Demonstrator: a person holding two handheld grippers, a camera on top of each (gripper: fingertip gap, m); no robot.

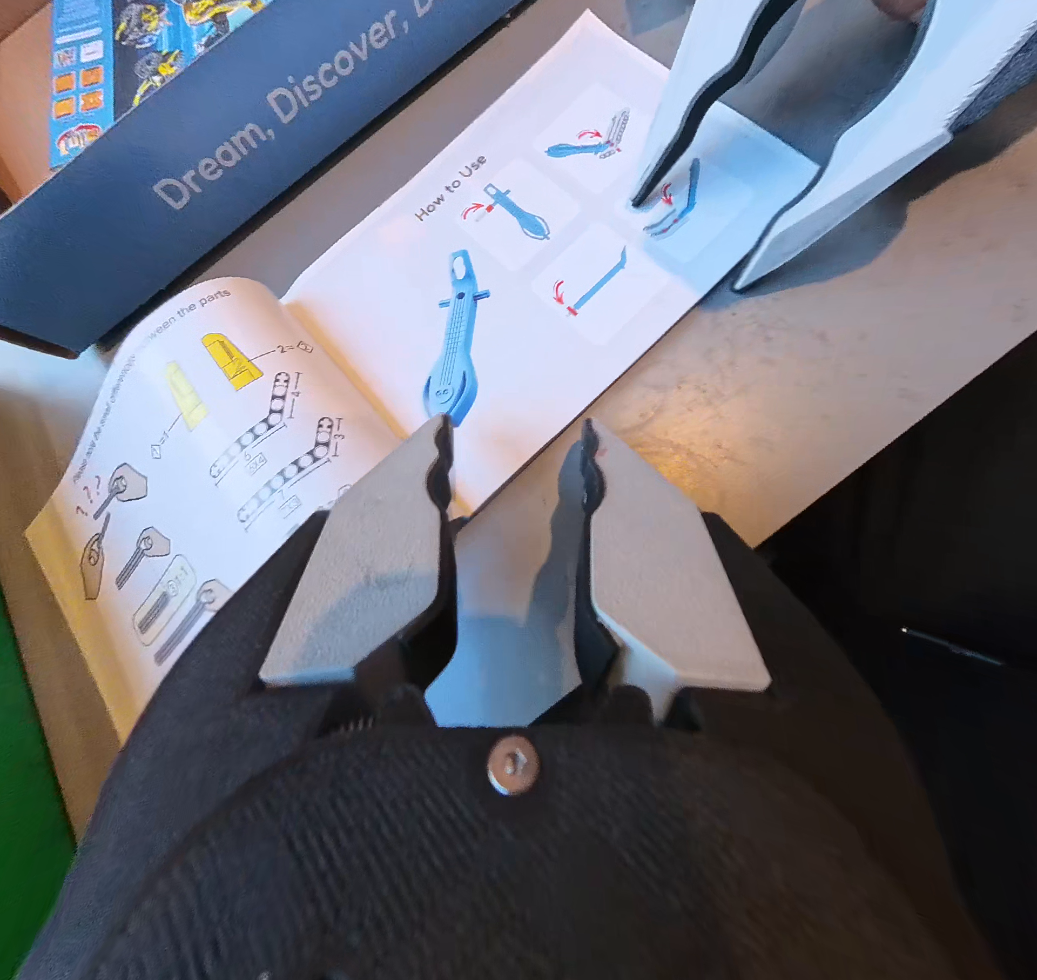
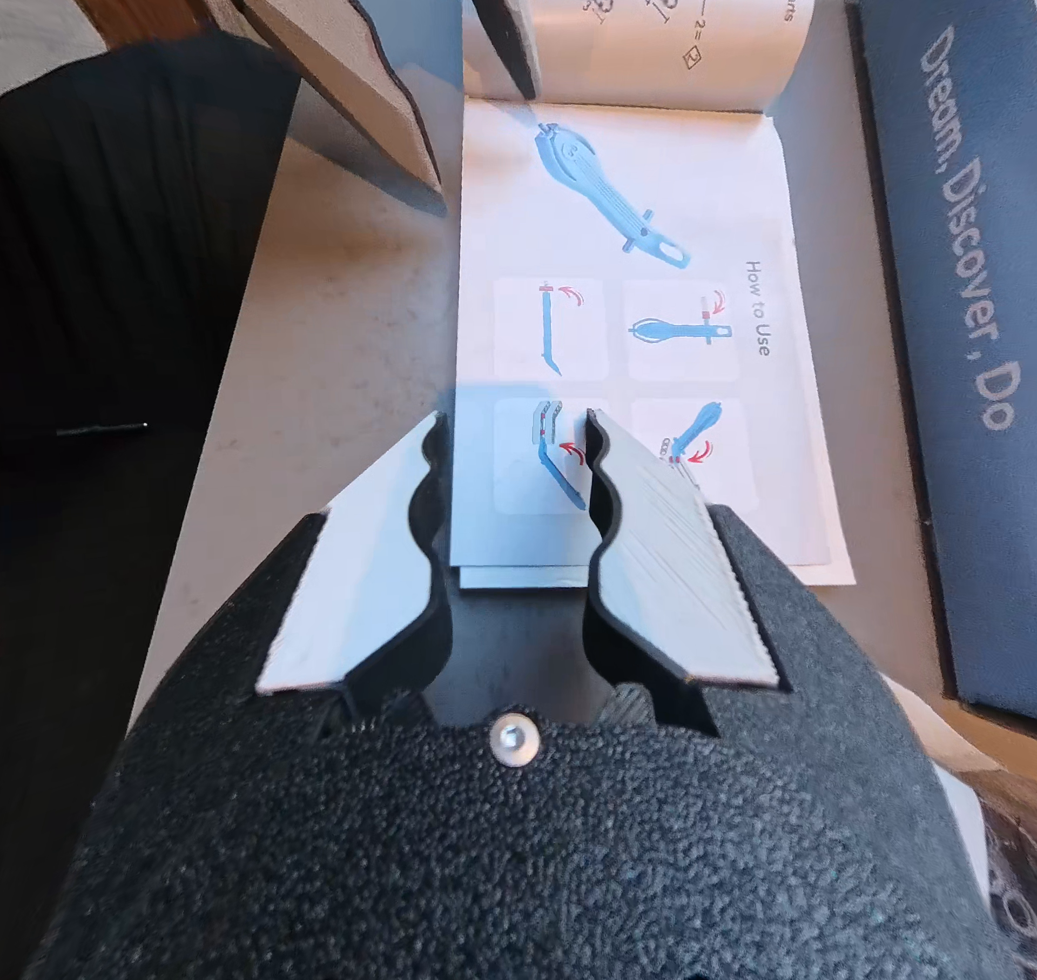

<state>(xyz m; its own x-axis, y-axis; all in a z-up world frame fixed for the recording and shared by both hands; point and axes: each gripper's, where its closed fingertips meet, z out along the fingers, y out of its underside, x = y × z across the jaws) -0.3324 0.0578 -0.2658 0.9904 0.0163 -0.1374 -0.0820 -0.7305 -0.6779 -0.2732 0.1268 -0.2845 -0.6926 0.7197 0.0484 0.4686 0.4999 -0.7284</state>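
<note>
Open instruction booklet [image 1: 359,369] lying flat on the grey table [image 1: 785,392], alongside a dark blue box [image 1: 235,128] on its far side. Left gripper [image 1: 516,431] parted to a moderate gap, empty, hovering just over the booklet's near edge by the spine. Left-hand pages bulging upward in a curve; right-hand page flat. Right gripper [image 2: 516,420] likewise parted and gripping nothing, one fingertip [image 1: 642,198] down at, perhaps touching, the outer corner of the flat page, the other off the paper beside the table. Thin, light, floppy paper by the look of it, easily creased or torn; likely best pinched at a free page edge or corner, away from the stiff spine
</note>
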